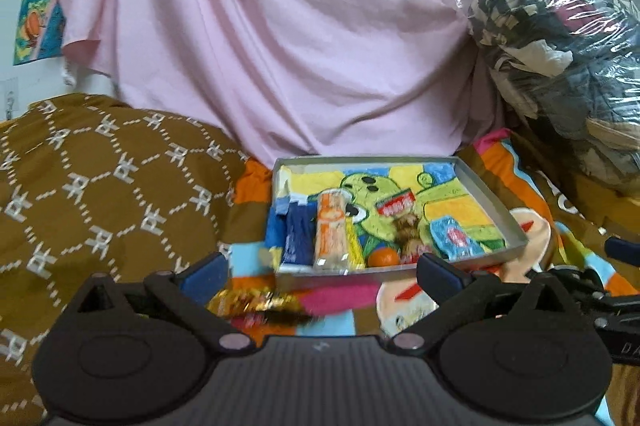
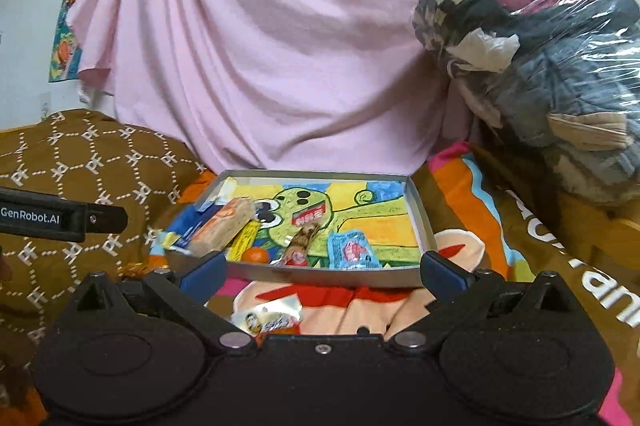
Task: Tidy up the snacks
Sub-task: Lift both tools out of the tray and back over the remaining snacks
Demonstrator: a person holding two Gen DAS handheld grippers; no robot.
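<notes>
Blurring hides the gold wrapper (image 1: 256, 304) between the left gripper's (image 1: 322, 272) open fingers.

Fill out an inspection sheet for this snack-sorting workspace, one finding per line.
Surface: colourful cartoon blanket on a bed.
Job's things: grey tray holding an orange wafer pack, a dark blue pack, a small orange fruit, a light blue pouch; gold-wrapped snack and white-wrapped snack lie outside it.
Clutter: plastic bag of clothes.
Grippers: left gripper open, empty; right gripper open, empty.
Cables: nothing seen.
Surroundings: pink sheet, brown patterned cover.
</notes>
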